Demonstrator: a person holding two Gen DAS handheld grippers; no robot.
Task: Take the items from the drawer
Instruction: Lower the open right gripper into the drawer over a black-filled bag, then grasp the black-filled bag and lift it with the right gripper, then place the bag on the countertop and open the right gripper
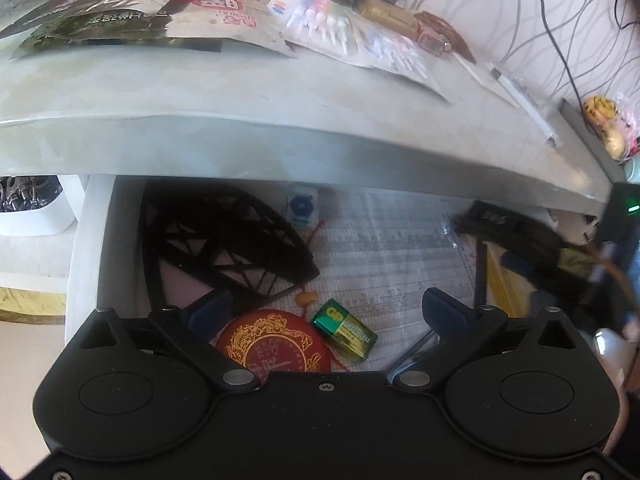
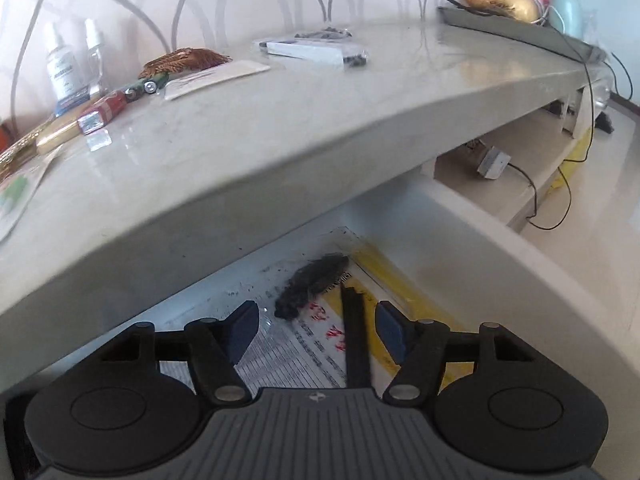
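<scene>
Both grippers' jaws gape over the drawer (image 1: 86, 240).

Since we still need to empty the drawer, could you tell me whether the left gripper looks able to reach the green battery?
Probably yes: the green battery lies uncovered between the left gripper's open jaws.

The green battery (image 1: 345, 328) in the drawer reads "GP" and "GREENCELL".
</scene>
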